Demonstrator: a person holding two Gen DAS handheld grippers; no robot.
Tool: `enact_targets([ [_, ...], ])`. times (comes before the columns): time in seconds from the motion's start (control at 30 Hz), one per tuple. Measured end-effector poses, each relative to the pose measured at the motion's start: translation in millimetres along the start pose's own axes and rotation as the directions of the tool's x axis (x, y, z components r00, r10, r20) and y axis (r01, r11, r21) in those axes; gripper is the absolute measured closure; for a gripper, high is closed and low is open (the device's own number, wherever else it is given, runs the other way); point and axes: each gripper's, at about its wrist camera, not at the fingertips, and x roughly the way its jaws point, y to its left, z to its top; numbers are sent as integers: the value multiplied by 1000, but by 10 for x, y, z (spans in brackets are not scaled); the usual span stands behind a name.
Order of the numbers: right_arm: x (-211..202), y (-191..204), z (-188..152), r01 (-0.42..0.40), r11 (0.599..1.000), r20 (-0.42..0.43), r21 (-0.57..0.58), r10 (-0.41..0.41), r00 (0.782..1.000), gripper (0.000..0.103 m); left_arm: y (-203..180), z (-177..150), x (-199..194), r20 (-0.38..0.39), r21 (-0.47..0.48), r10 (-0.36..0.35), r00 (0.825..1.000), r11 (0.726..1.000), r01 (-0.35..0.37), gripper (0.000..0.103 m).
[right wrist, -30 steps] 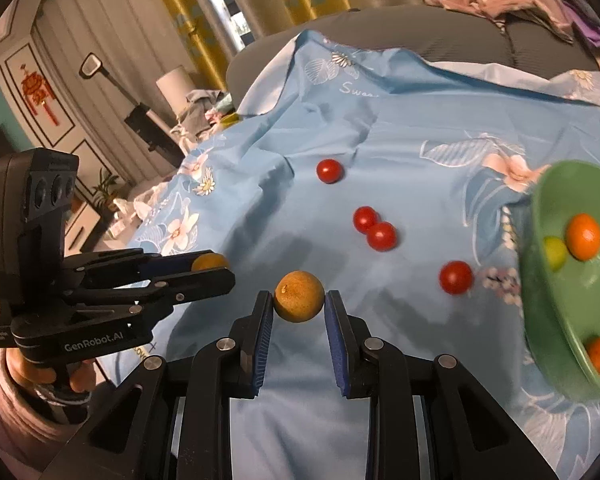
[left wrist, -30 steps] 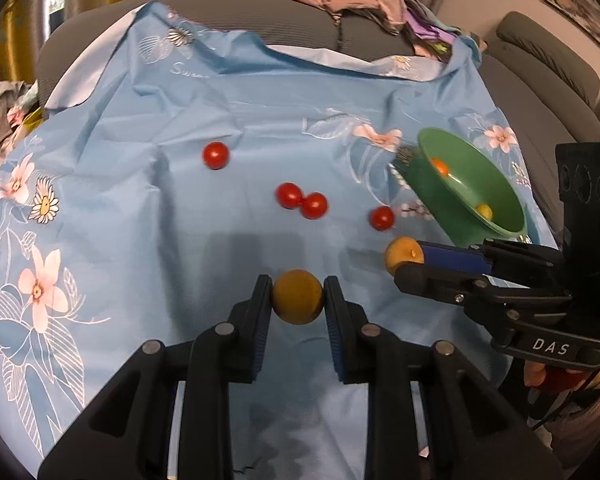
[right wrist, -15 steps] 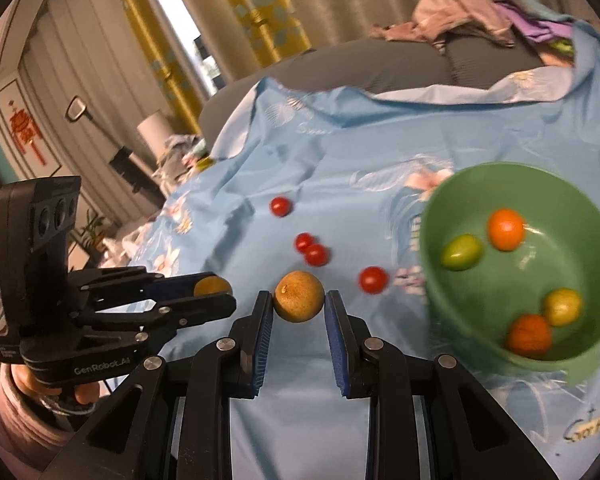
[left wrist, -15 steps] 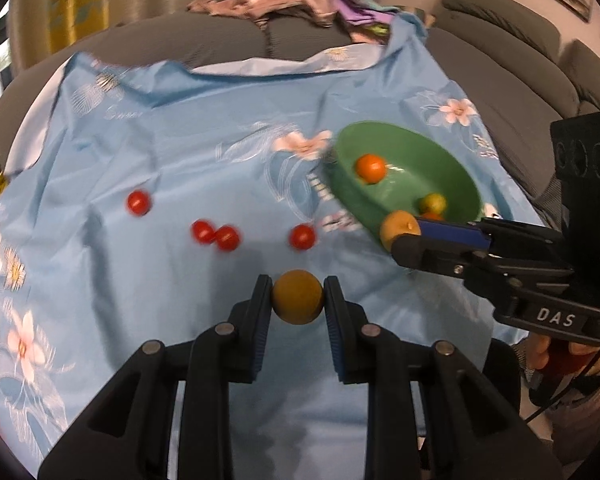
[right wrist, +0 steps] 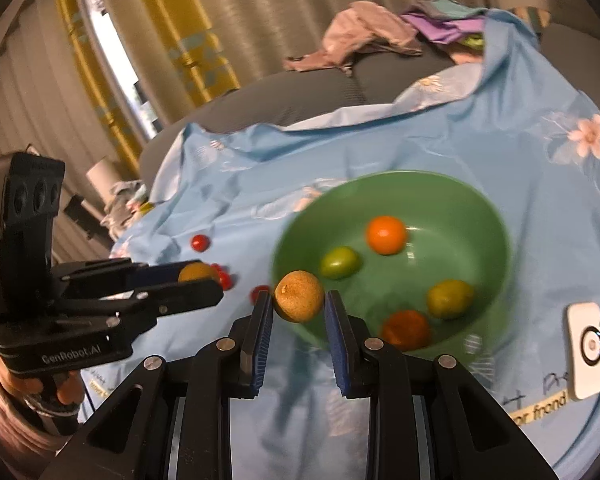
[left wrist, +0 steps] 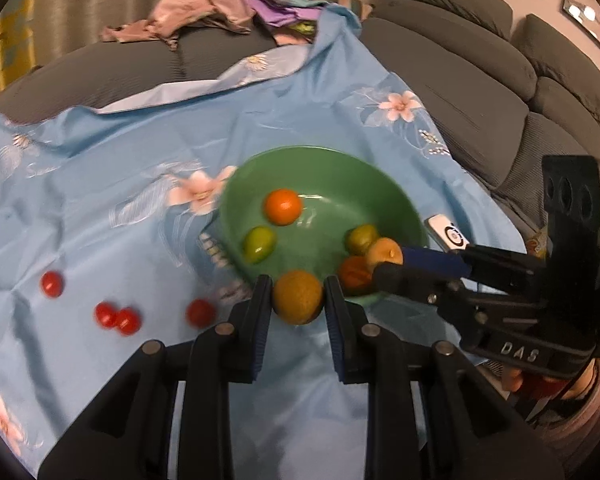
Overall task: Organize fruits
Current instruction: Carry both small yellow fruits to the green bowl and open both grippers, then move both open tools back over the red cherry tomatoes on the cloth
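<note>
Left wrist view: a yellow-brown fruit (left wrist: 298, 297) is pinched by the left gripper (left wrist: 297, 300) at the green bowl (left wrist: 340, 168) rim; a second fruit (right wrist: 299, 296) is clamped by the right gripper (right wrist: 299, 306).

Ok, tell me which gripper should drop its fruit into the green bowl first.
Right. The right gripper already holds its tan round fruit over the green bowl, while the left gripper holds its yellow-brown round fruit at the near rim.

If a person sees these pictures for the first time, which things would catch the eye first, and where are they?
Probably the green bowl in the middle of the blue flowered cloth, with four small fruits inside. Next, the left gripper and the right gripper each grip a yellow-brown round fruit at the bowl's near side. Four red tomatoes lie on the cloth left of the bowl.
</note>
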Motion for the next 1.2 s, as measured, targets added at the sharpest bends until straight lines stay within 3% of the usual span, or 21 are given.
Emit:
enact_targets([
  [0.27,25,-253,-43,50,998,-26,26,-50,998,74,-101,101,424,-78,14,-2,997,1000,3,77],
  [0.53,64,-329,-49,70,997,-47,42,-68,997,74,-93,91,526,-100,30,26,995,999,-23,77],
  [0.57,65,-327,-51,75,996,-52,43,-73,996,74,-90,93,522,-99,28,25,995,999,-22,76],
  [0.7,59,-330,-44,92,995,-62,49,-89,994,70,-80,100,464,-80,22,27,996,999,-25,49],
  [0.8,-3,-336,-24,104,993,-51,59,-101,994,67,-51,77,368,-67,13,32,997,999,-31,48],
  [0.93,-113,-358,-7,112,991,-27,78,-110,994,67,111,-78,123,-47,-26,63,997,998,-64,38],
  [1.2,-208,-259,-9,80,993,-11,81,-80,997,67,692,-749,-330,-100,-195,172,980,962,-189,35],
])
